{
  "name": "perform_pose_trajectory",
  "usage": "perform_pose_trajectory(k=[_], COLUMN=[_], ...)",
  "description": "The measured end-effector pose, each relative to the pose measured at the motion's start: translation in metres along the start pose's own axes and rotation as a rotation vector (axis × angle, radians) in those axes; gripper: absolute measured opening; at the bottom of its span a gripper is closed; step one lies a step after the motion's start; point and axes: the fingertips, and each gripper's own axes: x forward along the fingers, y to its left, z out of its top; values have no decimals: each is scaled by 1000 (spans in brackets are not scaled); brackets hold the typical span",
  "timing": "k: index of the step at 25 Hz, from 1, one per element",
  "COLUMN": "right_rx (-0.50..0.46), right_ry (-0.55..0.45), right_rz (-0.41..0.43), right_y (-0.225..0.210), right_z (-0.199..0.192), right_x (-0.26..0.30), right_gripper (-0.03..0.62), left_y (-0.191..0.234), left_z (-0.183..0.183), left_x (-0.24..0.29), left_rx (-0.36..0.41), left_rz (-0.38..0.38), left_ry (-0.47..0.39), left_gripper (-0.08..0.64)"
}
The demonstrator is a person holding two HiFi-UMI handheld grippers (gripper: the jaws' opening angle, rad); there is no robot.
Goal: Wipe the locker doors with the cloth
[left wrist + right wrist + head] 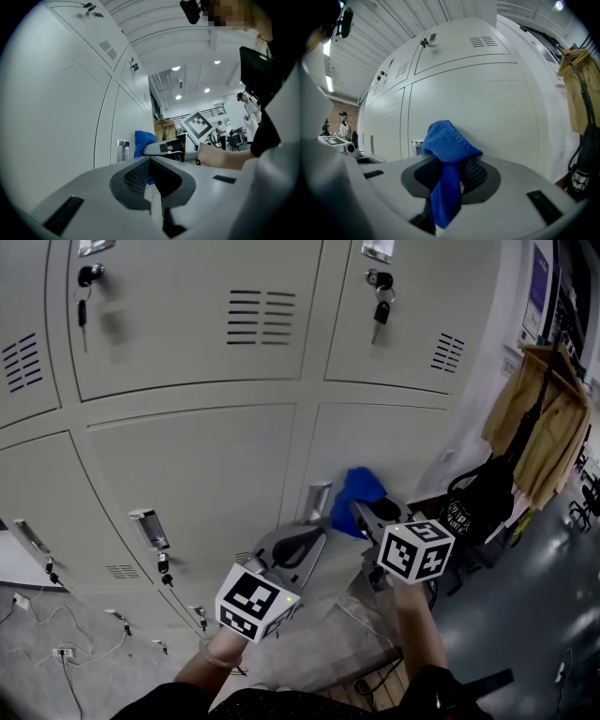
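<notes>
A blue cloth (360, 495) is bunched against the lower locker door (375, 442), and my right gripper (364, 512) is shut on it. In the right gripper view the cloth (448, 152) rises above the jaws and hangs down between them, close to the pale grey door (487, 108). My left gripper (316, 529) sits just left of the right one, in front of the neighbouring door (206, 474). Its jaws stand together with nothing between them (151, 164). From the left gripper view the cloth (143, 141) and the right gripper (169, 147) show ahead.
Keys hang from locks on the upper doors (380, 310) (84, 294). Metal handles (150, 529) stick out from the lower doors. At the right stand a rack of tan jackets (544, 418) and a black bag (480, 502). Cables (56, 648) lie on the floor lower left.
</notes>
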Motion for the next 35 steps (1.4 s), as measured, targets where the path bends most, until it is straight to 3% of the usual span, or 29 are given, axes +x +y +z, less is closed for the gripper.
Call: perform_pose_trajectory(k=[11, 17, 30, 35], right_rx=[31, 108, 90, 100], right_ry=[-12, -35, -55, -54], right_rz=[-75, -135, -326, -358], right_y=[-35, -65, -128, -146], right_z=[0, -3, -5, -6], right_x=[-10, -18, -37, -42], right_gripper=[100, 100, 100, 100], left_y=[-2, 0, 0, -1], left_z=[-3, -6, -11, -14], left_x=[4, 7, 16, 21], left_rx=[3, -4, -6, -11], left_rz=[-7, 1, -10, -16], left_ry=[12, 16, 22, 27], left_gripper=[6, 6, 6, 6])
